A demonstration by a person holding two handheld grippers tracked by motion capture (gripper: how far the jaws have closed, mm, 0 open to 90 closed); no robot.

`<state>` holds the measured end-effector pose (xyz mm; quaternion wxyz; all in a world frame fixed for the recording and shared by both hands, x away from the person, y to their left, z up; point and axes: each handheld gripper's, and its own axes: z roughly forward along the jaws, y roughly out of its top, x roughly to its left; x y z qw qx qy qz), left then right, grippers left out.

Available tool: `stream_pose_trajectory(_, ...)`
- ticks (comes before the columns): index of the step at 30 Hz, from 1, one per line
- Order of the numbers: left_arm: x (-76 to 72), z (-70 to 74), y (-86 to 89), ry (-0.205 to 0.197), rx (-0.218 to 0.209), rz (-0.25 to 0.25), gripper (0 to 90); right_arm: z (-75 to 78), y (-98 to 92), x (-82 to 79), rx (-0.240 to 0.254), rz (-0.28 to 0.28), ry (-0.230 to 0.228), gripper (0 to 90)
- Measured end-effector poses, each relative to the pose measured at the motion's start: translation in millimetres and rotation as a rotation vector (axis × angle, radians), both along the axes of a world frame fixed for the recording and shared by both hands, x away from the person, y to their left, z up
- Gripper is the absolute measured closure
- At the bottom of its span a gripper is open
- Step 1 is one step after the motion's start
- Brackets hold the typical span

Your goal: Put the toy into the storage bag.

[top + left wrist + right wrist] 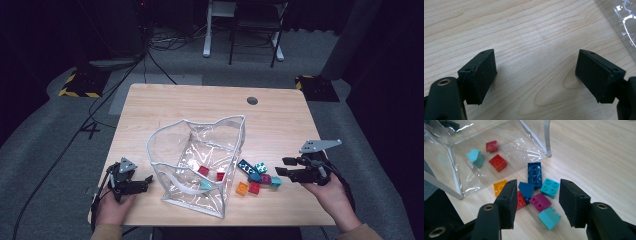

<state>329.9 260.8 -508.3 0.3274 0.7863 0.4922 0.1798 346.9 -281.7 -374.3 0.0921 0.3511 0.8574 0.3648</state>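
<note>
A clear plastic bag [200, 160] with a white rim stands open on the wooden table [210, 105]. Inside it lie two red bricks [498, 162] and a teal one [475, 157]. Beside the bag sits a loose heap: a dark blue long brick [534, 174], a teal square brick [550, 187], a magenta brick [540, 202], an orange brick [499, 187] and others. My right gripper [284, 166] is open, just right of the heap and empty. My left gripper [146, 182] is open over bare wood left of the bag, holding nothing.
A round cable hole [252, 100] sits near the table's far edge. Beyond the table are cables on the grey floor [165, 42], chair legs [252, 35] and yellow-black striped blocks [80, 85].
</note>
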Motion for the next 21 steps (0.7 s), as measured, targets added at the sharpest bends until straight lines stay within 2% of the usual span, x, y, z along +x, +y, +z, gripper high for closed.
stream_pose_trajectory(5,0.0,-0.2,-0.3,-0.002,-0.002,0.003,17.5,-21.3,-3.9,-4.5,-0.017,-0.031,-0.012,49.4)
stream_pose_trajectory(15,-0.2,-0.2,-0.5,-0.002,0.002,0.003,17.4,-61.6,-9.2,-5.8,-0.028,-0.060,0.006,49.9)
stream_pose_trajectory(21,-0.3,-0.1,-0.5,-0.002,0.002,0.003,17.4,-83.8,-10.9,-2.4,-0.063,-0.070,0.019,50.2)
